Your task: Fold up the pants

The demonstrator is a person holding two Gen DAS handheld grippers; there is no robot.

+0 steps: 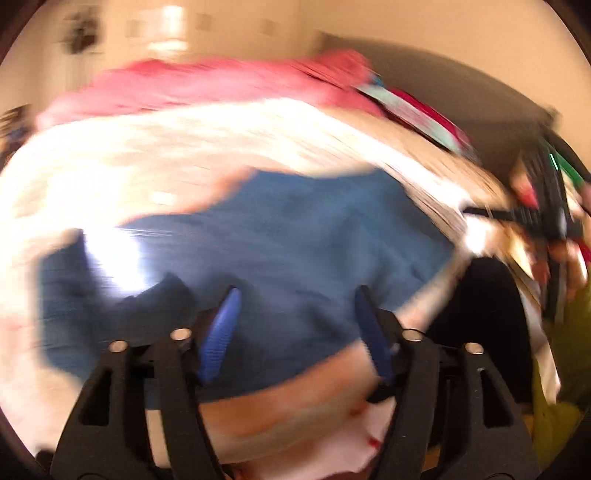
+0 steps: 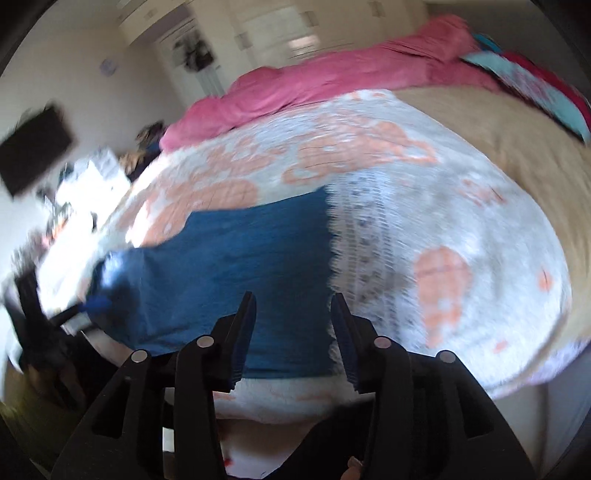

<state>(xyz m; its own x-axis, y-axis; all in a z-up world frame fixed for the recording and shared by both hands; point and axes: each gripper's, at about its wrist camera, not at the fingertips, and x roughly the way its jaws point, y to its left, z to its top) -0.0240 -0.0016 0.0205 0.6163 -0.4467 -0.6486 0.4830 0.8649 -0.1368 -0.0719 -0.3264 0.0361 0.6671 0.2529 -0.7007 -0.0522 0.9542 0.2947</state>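
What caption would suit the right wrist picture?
Open tongs hover over blue pants lying flat on a floral bedspread.

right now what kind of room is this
Most likely a bedroom. Blue pants lie on a bed with a white and peach patterned bedspread, a bunched pink blanket sits at its far side, and pale cupboard or closet doors line the wall behind.
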